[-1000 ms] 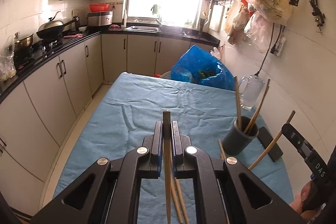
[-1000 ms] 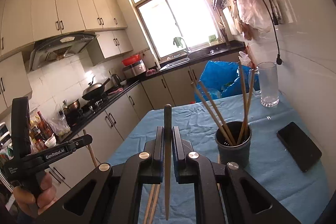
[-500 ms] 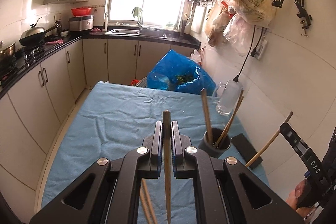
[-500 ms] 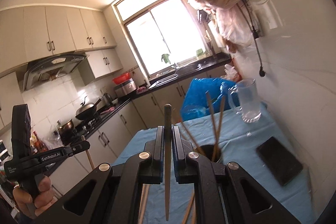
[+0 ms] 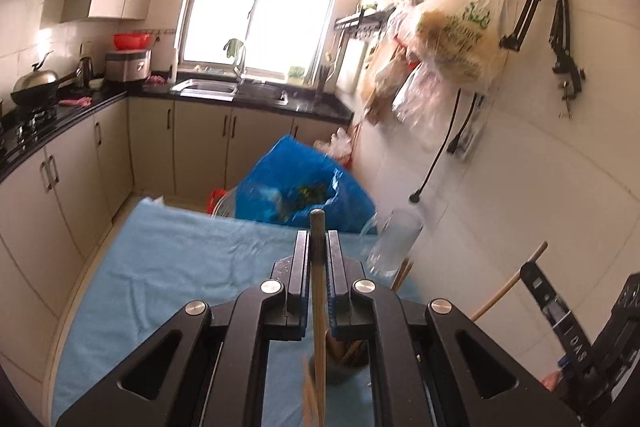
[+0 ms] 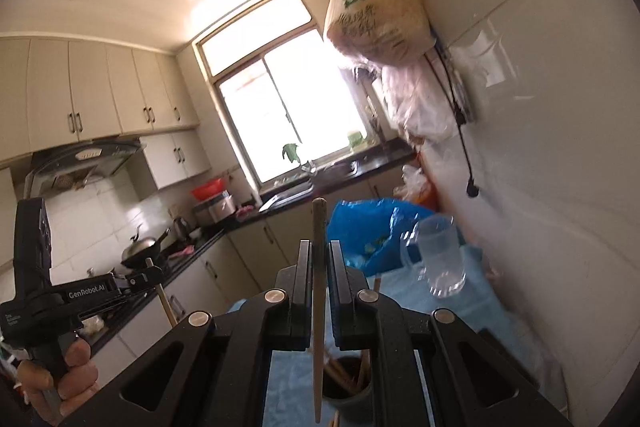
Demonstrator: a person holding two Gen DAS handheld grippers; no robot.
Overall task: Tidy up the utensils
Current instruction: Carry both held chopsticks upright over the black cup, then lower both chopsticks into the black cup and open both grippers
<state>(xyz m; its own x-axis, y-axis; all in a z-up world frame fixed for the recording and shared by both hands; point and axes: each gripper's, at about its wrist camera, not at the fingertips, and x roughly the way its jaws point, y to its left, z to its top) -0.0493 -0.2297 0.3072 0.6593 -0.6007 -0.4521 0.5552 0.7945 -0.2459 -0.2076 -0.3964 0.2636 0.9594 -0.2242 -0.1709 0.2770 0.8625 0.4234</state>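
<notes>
My left gripper (image 5: pixel 318 243) is shut on a wooden chopstick (image 5: pixel 319 307) that runs down between its jaws toward a dark utensil cup (image 5: pixel 346 355) holding several chopsticks, just below the jaws. My right gripper (image 6: pixel 319 253) is shut on another wooden chopstick (image 6: pixel 318 307), whose lower tip hangs beside the same cup (image 6: pixel 348 375), seen under its jaws. Each gripper shows in the other's view: the right one (image 5: pixel 536 275) at the right edge, the left one (image 6: pixel 148 273) at the left, each with its chopstick.
A blue cloth (image 5: pixel 168 259) covers the table. A clear glass mug (image 5: pixel 394 243) stands by the wall, also in the right wrist view (image 6: pixel 440 255). A blue bag (image 5: pixel 304 191) lies beyond the far table edge. Plastic bags (image 5: pixel 452 35) hang on the right wall.
Both grippers have come forward over the utensil cup and tilted upward. The cup has slid from ahead of the jaws to under them. The phone has left both views.
</notes>
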